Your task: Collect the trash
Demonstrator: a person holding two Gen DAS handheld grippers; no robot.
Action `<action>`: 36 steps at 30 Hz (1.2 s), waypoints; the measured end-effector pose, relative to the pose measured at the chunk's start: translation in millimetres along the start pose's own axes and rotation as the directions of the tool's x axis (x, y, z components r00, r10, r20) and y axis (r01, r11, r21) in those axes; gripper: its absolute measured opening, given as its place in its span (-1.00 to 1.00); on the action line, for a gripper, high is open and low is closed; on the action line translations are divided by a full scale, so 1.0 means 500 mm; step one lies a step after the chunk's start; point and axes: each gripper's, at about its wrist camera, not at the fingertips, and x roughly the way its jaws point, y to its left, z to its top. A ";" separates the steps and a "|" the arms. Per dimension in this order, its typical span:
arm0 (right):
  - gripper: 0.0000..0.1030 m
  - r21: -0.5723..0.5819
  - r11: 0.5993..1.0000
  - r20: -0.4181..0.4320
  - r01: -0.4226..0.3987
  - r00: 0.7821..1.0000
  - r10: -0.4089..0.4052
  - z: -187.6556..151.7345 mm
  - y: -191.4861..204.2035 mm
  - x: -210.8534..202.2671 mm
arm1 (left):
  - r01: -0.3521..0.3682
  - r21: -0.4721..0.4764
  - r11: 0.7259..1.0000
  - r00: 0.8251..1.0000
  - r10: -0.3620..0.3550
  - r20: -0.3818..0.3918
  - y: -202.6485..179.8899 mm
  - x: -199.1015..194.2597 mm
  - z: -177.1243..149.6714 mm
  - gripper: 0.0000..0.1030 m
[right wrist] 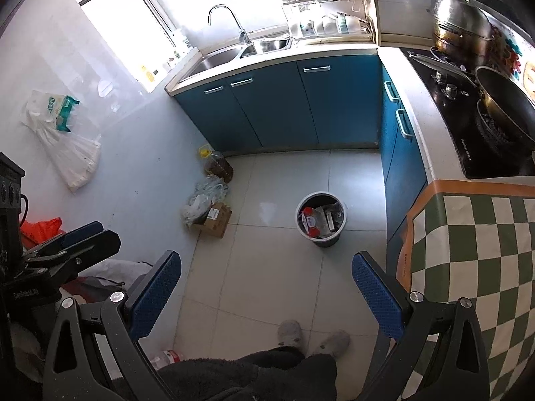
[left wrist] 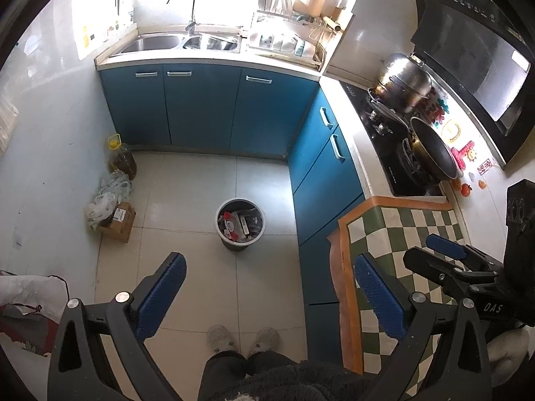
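Tiled kitchen floor (left wrist: 187, 207) below both cameras: only the right wrist view shows a white plastic bag (right wrist: 63, 140) hanging on the wall, while the trash bin (left wrist: 240, 222) of wrappers stands ahead of, well apart from, the spread, empty left gripper (left wrist: 269, 295) and right gripper (right wrist: 267, 295).

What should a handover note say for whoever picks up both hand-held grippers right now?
Left hand-held gripper: open, empty, held above the floor.
Right hand-held gripper: open, empty, beside the checkered cloth.
Trash bin: on the floor tiles ahead, already holding wrappers.
Loose items: plastic bags on a cardboard box by the wall, next to an oil bottle.
Done: nothing picked up yet.
Left: grab the loose trash and drop it in the bin.
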 end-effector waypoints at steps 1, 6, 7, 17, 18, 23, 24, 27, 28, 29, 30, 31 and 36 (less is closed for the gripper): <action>1.00 0.001 1.000 -0.001 -0.002 1.000 0.002 0.000 -0.002 0.000 | 0.001 0.001 1.000 1.000 -0.001 -0.004 -0.001 0.001 0.000 1.00; 1.00 -0.004 1.000 -0.002 -0.006 1.000 0.006 0.003 -0.005 -0.004 | 0.012 0.004 1.000 1.000 -0.012 -0.009 0.002 0.006 0.005 1.00; 1.00 -0.003 1.000 -0.003 -0.007 1.000 0.007 0.004 -0.005 -0.004 | 0.015 0.004 1.000 1.000 -0.015 -0.010 0.001 0.007 0.006 1.00; 1.00 0.006 1.000 -0.013 -0.019 1.000 0.020 0.009 -0.014 0.002 | 0.031 -0.008 0.999 0.999 -0.031 -0.026 -0.003 0.018 0.008 1.00; 1.00 0.007 1.000 -0.014 -0.022 1.000 0.022 0.010 -0.015 0.003 | 0.034 -0.009 0.999 0.999 -0.034 -0.028 -0.003 0.019 0.008 1.00; 1.00 0.011 1.000 -0.022 -0.026 0.999 0.026 0.015 -0.020 0.009 | 0.041 -0.012 0.999 0.999 -0.041 -0.034 -0.001 0.022 0.009 1.00; 1.00 0.011 1.000 -0.022 -0.025 0.999 0.025 0.016 -0.021 0.010 | 0.039 -0.011 0.999 0.999 -0.039 -0.034 -0.001 0.022 0.009 1.00; 1.00 0.011 1.000 -0.025 -0.026 0.999 0.026 0.015 -0.021 0.010 | 0.040 -0.011 0.999 0.999 -0.040 -0.034 -0.001 0.022 0.010 1.00; 1.00 0.011 1.000 -0.025 -0.025 0.999 0.026 0.015 -0.021 0.010 | 0.040 -0.010 0.999 0.999 -0.041 -0.032 -0.001 0.022 0.010 1.00; 1.00 0.010 1.000 -0.026 -0.027 0.999 0.027 0.015 -0.022 0.010 | 0.043 -0.010 0.999 0.999 -0.043 -0.032 -0.001 0.022 0.010 1.00; 1.00 0.011 1.000 -0.026 -0.027 0.999 0.027 0.015 -0.022 0.010 | 0.042 -0.012 0.999 0.999 -0.043 -0.033 -0.001 0.023 0.010 1.00; 1.00 0.010 1.000 -0.027 -0.027 0.999 0.027 0.014 -0.023 0.011 | 0.043 -0.010 0.999 0.998 -0.044 -0.033 -0.001 0.024 0.011 1.00; 1.00 0.013 0.999 -0.029 -0.030 0.999 0.030 0.014 -0.025 0.015 | 0.066 -0.021 0.998 0.997 -0.067 -0.041 -0.004 0.029 0.009 1.00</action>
